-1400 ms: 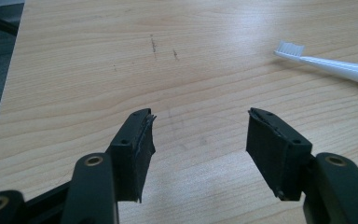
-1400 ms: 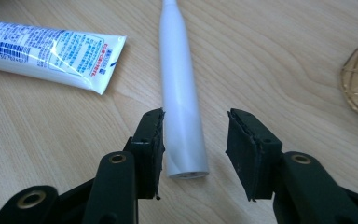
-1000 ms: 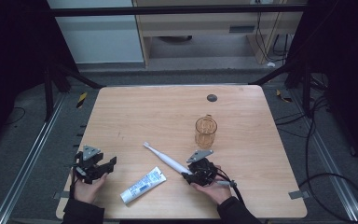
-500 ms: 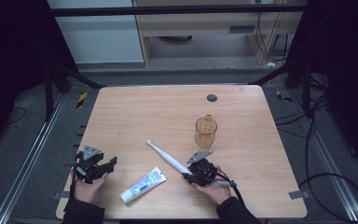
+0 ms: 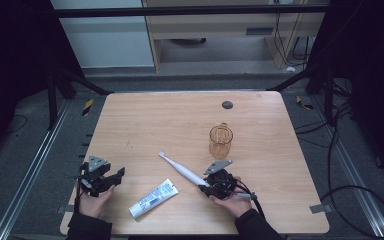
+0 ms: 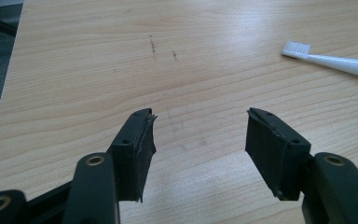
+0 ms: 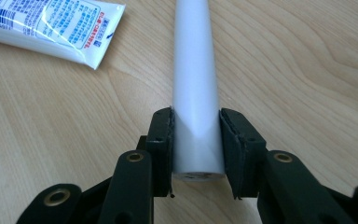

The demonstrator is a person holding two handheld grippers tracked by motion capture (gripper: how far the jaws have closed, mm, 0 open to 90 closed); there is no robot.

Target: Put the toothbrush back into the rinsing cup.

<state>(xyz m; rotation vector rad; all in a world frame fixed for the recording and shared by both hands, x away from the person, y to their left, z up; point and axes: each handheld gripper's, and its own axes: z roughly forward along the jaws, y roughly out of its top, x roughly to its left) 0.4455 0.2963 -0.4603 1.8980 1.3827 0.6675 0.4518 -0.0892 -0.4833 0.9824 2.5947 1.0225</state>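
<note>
White plastic toothbrush (image 5: 182,170) clamped at its butt end, lying on the table's (image 5: 145,125) near half.
Right gripper (image 5: 211,186) pinches the handle; lift it level and slowly toward the amber cup (image 5: 221,141) at one o'clock, clear of the toothpaste tube (image 5: 153,198) at nine. Left gripper (image 5: 111,178) rests with jaws apart, holding nothing.

Grey carpeted floor (image 5: 25,150), pale cabinet (image 5: 105,35), dark surroundings beyond.

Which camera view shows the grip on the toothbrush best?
The right gripper view: the right gripper is shut on the toothbrush handle, both pads pressing its sides. The high view shows the whole toothbrush small. The left gripper view shows its bristle head.
</note>
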